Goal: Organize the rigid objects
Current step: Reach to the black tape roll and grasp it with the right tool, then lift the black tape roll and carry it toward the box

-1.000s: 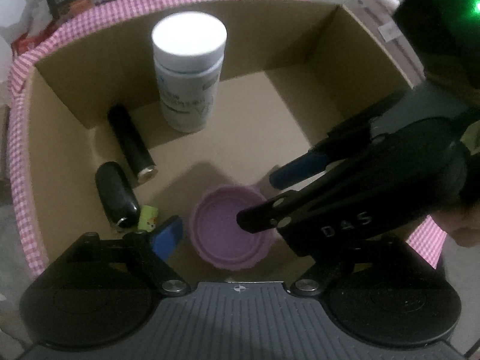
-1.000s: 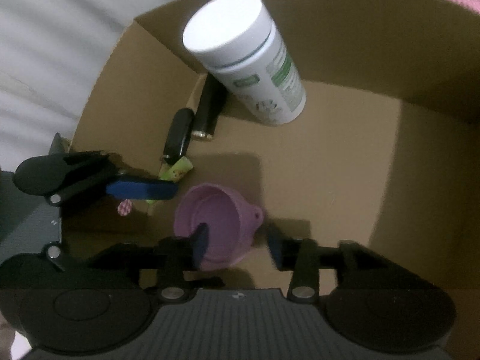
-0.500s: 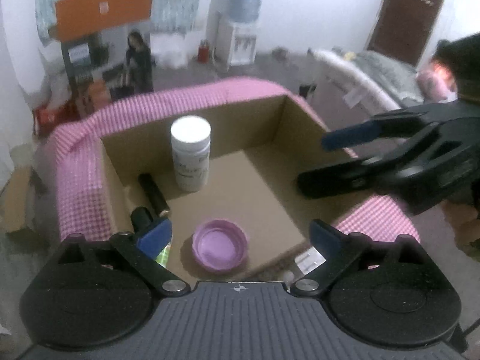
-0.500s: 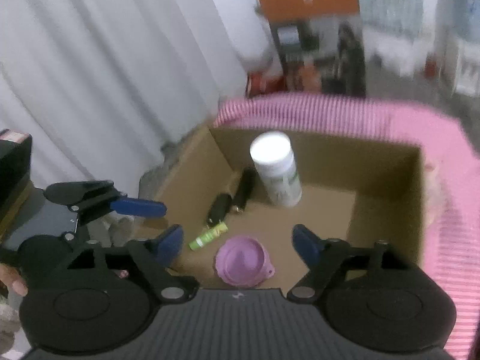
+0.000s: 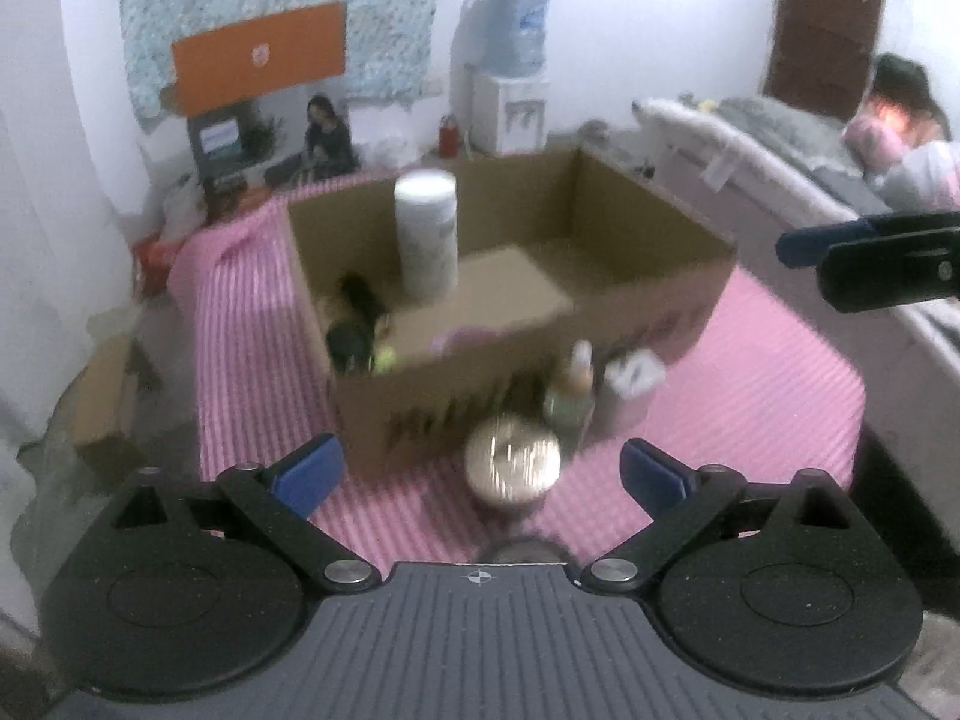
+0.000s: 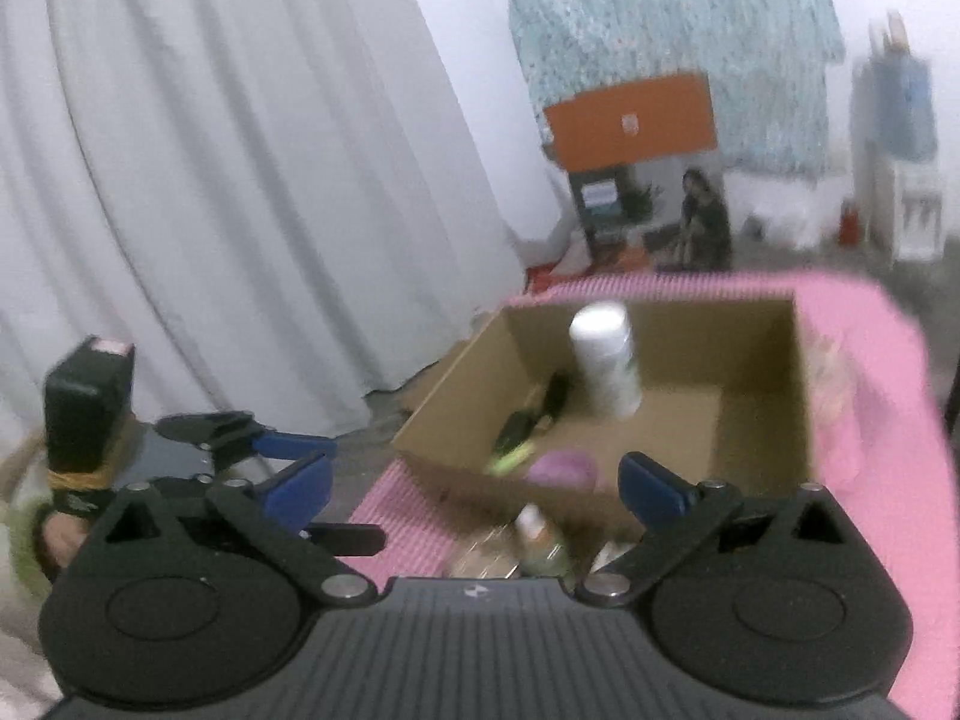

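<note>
A pink gingham-covered surface (image 5: 750,372) is carrying an open cardboard box (image 5: 630,324), with white curtains (image 6: 240,150) hanging at nine o'clock in the right wrist view and a water dispenser (image 5: 510,96) standing against the far wall at twelve o'clock. Inside the box a white bottle (image 5: 426,234) is standing upright, two dark cylinders (image 5: 354,324) are lying at its eight o'clock, and a purple funnel (image 6: 564,468) is resting by the near wall beside a small green tube (image 6: 510,456). Outside the box, at six o'clock, a gold-lidded jar (image 5: 513,468), a small spray bottle (image 5: 573,402) and a white item (image 5: 633,378) (all blurred) are sitting close together. The left gripper (image 5: 480,474) is hanging released above the jar, nothing between its jaws. The right gripper (image 6: 474,480) is opening its jaws, empty too.
</note>
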Demonstrator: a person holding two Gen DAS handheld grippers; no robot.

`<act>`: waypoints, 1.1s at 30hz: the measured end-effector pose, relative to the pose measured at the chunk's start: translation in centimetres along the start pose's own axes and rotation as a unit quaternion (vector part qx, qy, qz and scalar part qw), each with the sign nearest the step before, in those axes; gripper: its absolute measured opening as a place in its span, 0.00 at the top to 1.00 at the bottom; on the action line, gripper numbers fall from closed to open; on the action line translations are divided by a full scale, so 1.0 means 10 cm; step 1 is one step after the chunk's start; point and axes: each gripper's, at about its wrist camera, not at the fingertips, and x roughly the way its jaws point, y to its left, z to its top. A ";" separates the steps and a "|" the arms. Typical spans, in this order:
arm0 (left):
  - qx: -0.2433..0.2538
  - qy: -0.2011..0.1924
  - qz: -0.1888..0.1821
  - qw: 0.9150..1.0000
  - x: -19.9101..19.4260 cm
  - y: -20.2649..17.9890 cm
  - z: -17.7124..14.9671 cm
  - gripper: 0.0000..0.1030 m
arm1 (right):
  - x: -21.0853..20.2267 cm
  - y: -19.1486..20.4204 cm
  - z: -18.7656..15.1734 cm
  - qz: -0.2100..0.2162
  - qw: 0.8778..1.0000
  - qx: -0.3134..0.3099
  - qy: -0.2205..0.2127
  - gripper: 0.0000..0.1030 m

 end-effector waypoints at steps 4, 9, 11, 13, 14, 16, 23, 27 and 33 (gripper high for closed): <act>-0.004 0.020 0.011 1.000 0.11 0.00 -0.25 0.05 | 0.22 -0.05 -0.33 0.006 0.999 0.036 0.027 0.03; 0.019 0.054 0.020 0.998 0.37 -0.06 -0.48 0.12 | 0.60 -0.08 -0.64 -0.004 0.995 0.065 0.076 0.27; 0.022 0.065 0.019 0.997 0.45 -0.07 -0.53 0.18 | 0.77 -0.09 -0.73 -0.009 0.993 0.068 0.098 0.36; 0.022 0.071 0.011 0.997 0.50 -0.08 -0.57 0.19 | 0.91 -0.10 -0.80 -0.013 0.990 0.071 0.119 0.39; 0.021 0.074 0.006 0.997 0.52 -0.09 -0.58 0.23 | 0.99 -0.09 -0.86 -0.014 0.989 0.070 0.126 0.43; 0.021 0.080 -0.004 0.997 0.55 -0.09 -0.59 0.26 | 1.11 -0.07 -0.91 -0.013 0.987 0.068 0.145 0.50; 0.022 0.085 -0.020 0.996 0.62 -0.17 -0.66 0.37 | 1.33 -0.06 -1.05 -0.005 0.981 0.068 0.181 0.70; 0.023 0.080 -0.025 0.996 0.64 -0.20 -0.65 0.38 | 1.39 -0.05 -1.08 -0.005 0.980 0.063 0.187 0.77; 0.042 0.072 -0.049 0.995 0.75 -0.38 -0.55 0.38 | 1.27 -0.19 -1.05 -0.025 0.981 0.074 0.178 0.77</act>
